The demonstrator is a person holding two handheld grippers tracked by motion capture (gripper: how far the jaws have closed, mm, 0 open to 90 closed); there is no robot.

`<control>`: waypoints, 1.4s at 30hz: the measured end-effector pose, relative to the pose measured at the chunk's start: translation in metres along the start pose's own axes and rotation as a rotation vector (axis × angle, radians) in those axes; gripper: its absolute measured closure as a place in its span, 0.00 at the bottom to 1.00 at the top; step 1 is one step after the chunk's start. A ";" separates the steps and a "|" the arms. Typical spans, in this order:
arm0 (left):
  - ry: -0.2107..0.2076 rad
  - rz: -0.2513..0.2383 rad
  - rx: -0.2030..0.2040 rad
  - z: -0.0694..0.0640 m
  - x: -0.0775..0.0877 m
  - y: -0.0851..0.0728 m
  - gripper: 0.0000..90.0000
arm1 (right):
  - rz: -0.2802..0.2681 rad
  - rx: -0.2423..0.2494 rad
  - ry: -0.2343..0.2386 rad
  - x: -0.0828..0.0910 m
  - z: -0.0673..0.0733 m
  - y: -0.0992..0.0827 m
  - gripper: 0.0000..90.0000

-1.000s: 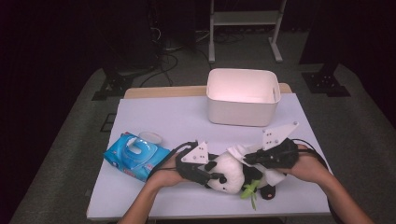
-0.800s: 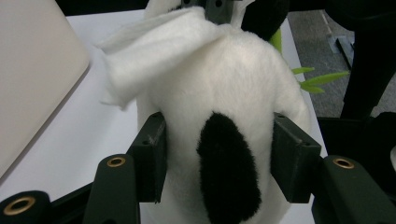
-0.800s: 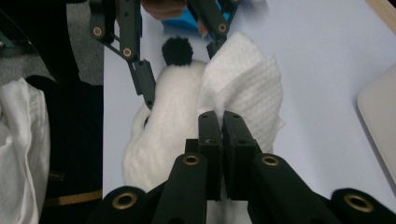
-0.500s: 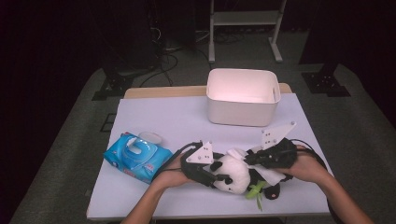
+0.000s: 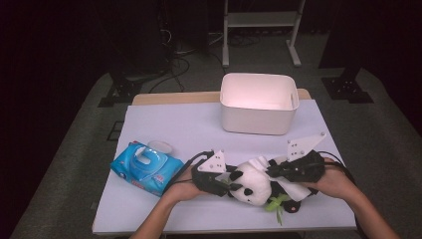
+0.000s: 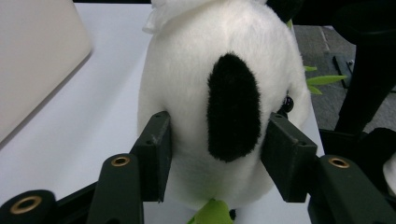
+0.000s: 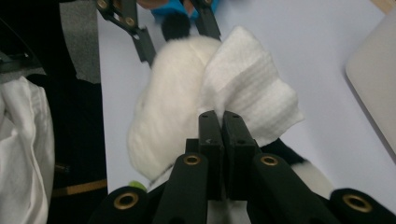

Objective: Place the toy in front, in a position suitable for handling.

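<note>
A black and white panda plush [image 5: 251, 185] lies on the white table near the front edge. My left gripper [image 5: 225, 181] holds its head from the left. In the left gripper view my left gripper [image 6: 219, 135] has both pads pressed into the white fur of the panda [image 6: 219, 60], and its jaws have just been closing. My right gripper [image 5: 278, 172] is shut on a folded white wipe [image 5: 260, 164] that rests on the panda's body. In the right gripper view my right gripper [image 7: 223, 122] pinches the wipe [image 7: 247, 100] against the plush [image 7: 163, 116].
A white bin [image 5: 259, 102] stands at the back of the table, right of centre. A blue pack of wipes [image 5: 147, 168] lies to the left of my left hand. White cloth [image 7: 21, 154] lies beside the right gripper.
Hardly anything differs: the wipe has shifted slightly over the panda, and both hands stay about where they were.
</note>
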State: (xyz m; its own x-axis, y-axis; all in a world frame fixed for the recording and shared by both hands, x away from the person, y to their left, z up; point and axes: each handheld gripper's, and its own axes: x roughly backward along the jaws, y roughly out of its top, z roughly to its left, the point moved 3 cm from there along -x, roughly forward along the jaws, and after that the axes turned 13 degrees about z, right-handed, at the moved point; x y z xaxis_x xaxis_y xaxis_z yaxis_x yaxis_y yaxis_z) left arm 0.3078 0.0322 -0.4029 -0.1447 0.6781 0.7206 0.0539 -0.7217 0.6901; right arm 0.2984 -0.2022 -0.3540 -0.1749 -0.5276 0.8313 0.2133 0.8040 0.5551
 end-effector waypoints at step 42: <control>-0.003 0.008 -0.019 -0.002 -0.001 -0.002 0.56 | 0.035 0.096 0.005 -0.009 0.001 0.039 0.97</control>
State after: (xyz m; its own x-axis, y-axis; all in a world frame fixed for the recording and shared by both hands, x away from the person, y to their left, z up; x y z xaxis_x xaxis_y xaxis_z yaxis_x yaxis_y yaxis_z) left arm 0.3054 0.0326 -0.4049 -0.1411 0.6731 0.7259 0.0365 -0.7292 0.6833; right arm 0.3073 -0.1657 -0.3396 -0.1640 -0.4998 0.8504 0.1257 0.8445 0.5206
